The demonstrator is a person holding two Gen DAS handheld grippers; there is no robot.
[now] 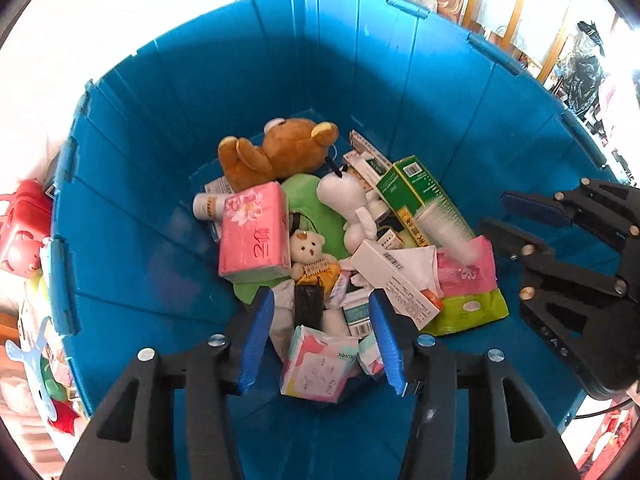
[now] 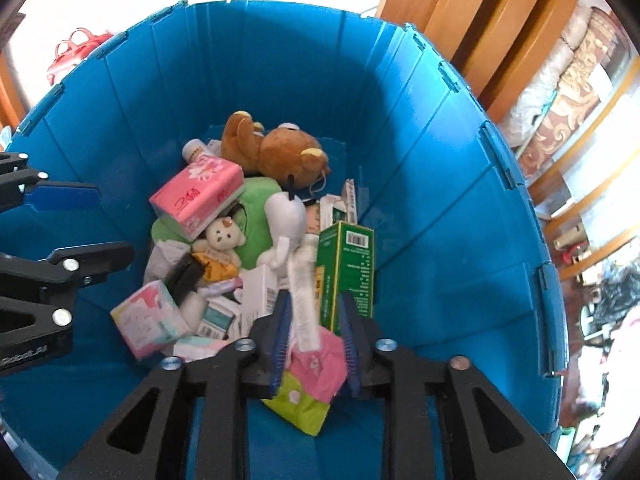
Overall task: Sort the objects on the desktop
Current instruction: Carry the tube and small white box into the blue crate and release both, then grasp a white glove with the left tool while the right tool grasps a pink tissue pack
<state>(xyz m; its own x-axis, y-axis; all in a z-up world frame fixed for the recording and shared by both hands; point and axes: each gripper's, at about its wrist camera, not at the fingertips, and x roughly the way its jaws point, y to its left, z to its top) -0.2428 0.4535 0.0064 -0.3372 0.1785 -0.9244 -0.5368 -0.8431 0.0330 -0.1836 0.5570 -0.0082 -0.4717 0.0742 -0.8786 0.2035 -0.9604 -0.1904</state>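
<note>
While both grippers hang over a deep blue bin, its floor lies heaped with sorted clutter. Seen from the left wrist, the left gripper has its blue pads spread apart, nothing pressed between them, and a pastel tissue pack sits loose just below the gap. A larger pink tissue pack leans against a green cushion, with a small cream bear tucked beside it and a brown plush bear lying at the far side of the pile. A white plush toy rests near the middle, next to a tall green carton and a long white box. Seen from the right wrist, the right gripper also stands parted, its pads clear of a clear plastic sleeve that falls between them, blurred, above a pink-and-lime wipes pouch. A red bag sits outside the bin's rim.
</note>
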